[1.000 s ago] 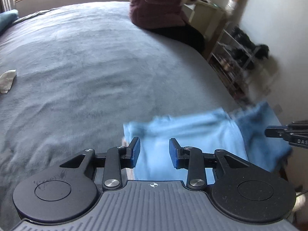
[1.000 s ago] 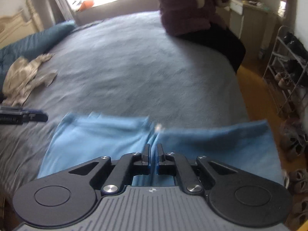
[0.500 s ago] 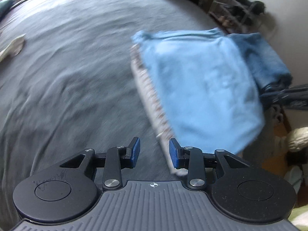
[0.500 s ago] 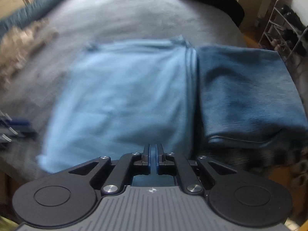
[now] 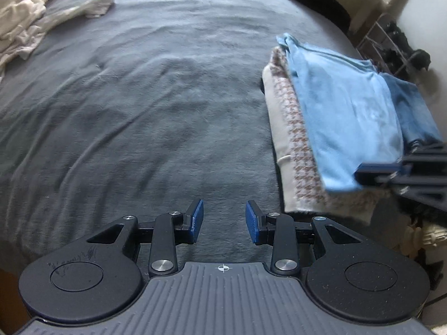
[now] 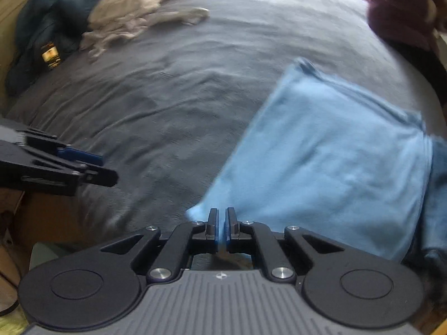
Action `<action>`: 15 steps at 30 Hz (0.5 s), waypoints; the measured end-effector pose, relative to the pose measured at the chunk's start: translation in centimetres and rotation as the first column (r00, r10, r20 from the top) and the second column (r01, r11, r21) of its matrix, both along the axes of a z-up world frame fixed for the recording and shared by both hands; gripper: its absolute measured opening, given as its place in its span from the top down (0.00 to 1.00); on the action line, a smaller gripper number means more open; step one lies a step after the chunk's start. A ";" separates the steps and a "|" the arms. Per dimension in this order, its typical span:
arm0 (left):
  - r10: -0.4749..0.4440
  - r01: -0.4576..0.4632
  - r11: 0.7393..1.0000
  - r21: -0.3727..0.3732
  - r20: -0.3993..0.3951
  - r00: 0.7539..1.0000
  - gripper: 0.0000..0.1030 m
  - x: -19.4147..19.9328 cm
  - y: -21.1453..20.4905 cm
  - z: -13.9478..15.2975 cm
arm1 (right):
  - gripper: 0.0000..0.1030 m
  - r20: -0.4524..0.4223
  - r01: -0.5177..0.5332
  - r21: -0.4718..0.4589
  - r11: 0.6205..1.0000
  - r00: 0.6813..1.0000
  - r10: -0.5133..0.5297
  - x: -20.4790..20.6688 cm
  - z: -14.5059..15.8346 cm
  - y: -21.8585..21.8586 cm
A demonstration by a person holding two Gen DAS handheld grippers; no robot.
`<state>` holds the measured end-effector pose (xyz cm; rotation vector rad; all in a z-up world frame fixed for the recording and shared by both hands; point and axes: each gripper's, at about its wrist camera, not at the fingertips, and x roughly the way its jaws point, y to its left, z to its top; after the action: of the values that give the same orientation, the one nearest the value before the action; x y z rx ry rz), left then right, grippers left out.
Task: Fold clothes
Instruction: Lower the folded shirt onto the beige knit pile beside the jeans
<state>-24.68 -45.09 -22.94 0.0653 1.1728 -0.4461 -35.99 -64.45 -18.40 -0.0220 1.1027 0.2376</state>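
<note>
A folded light blue garment (image 5: 343, 111) (image 6: 329, 164) lies on top of a stack at the bed's right edge. It rests on a beige houndstooth-trimmed piece (image 5: 290, 131), with a dark blue folded piece (image 5: 410, 111) beside it. My left gripper (image 5: 223, 220) (image 6: 97, 167) is open over bare grey bedspread (image 5: 145, 106), left of the stack, with nothing between its fingers. My right gripper (image 6: 220, 226) (image 5: 371, 171) is shut, its tips at the light blue garment's near corner. I see no cloth pinched in it.
Crumpled beige clothes (image 5: 25, 25) (image 6: 131, 11) lie at the far left of the bed near a dark blue duvet (image 6: 39, 28). A person in a maroon top (image 6: 402, 8) sits at the far right edge. A shoe rack (image 5: 396, 44) stands beyond the stack.
Both grippers have swung left. The light blue garment, earlier straight ahead of both, now lies to the right on the stack. The left gripper has come over bare bedspread.
</note>
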 end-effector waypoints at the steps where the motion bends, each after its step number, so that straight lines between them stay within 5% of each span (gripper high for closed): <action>1: 0.007 -0.006 1.000 -0.005 0.007 1.000 0.68 -0.1 0.2 0.1 | 0.95 0.017 0.012 -0.004 1.000 1.000 -0.012 -0.1 0.5 -0.1; 3: 0.017 -0.017 1.000 -0.016 0.020 1.000 0.68 -0.1 0.5 0.4 | 0.95 0.029 0.056 -0.002 0.998 0.998 -0.055 0.3 1.0 -0.3; 8: -0.002 0.004 1.000 -0.025 0.047 0.999 0.68 0.3 0.0 0.4 | 0.95 -0.048 0.023 0.000 1.000 0.999 -0.023 0.2 -3.1 1.9; 11: -0.067 0.070 0.997 -0.029 0.087 0.994 0.68 0.4 -1.6 0.6 | 0.95 -0.070 0.007 0.032 0.999 0.998 -0.005 -1.2 -3.3 3.1; 15: -0.186 0.194 0.980 -0.048 0.126 0.974 0.68 0.2 -5.4 1.1 | 0.95 -0.083 0.107 0.044 0.993 0.991 -0.103 -5.1 -1.9 0.8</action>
<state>-24.44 -50.52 -21.82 0.1517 1.0374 -0.6377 -41.13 -63.68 -20.30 0.0897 1.1744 0.1717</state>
